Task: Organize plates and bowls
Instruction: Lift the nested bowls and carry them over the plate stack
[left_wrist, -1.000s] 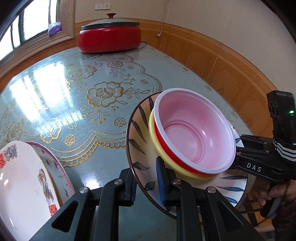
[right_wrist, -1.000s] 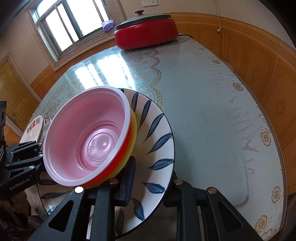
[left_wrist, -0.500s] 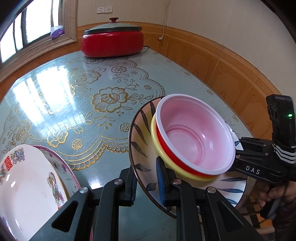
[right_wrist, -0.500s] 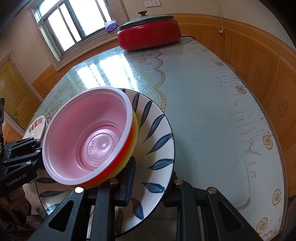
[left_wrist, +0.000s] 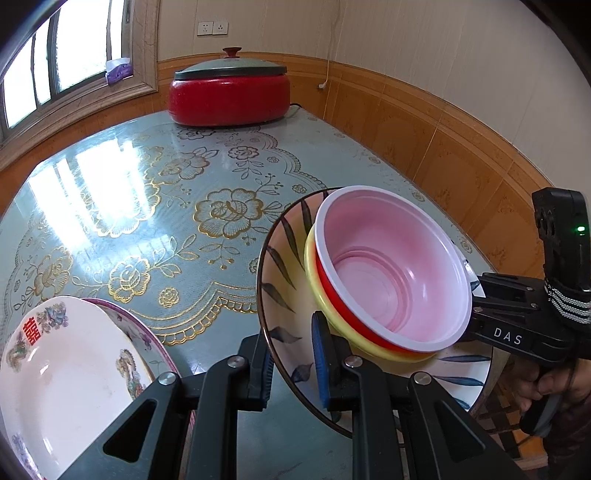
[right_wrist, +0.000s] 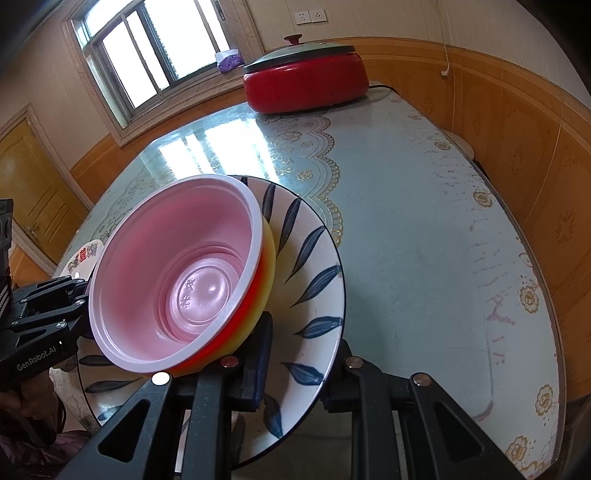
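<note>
A blue-leaf plate is held in the air above the table's near edge, gripped on opposite rims by both grippers. On it sits a stack of bowls: a pink-lined bowl nested in red and yellow ones. My left gripper is shut on the plate's near rim. My right gripper is shut on the opposite rim, and it also shows in the left wrist view. Two stacked floral plates lie at the table's left front.
A red electric pot with a grey-green lid stands at the table's far end. The table has a teal cloth with gold flowers under glass. Wood-panelled wall runs along the right. A window is at the far left.
Both grippers have lifted the plate with its bowls and tilted the view upward; the floral plates show more fully at lower left. The grips have not changed.
</note>
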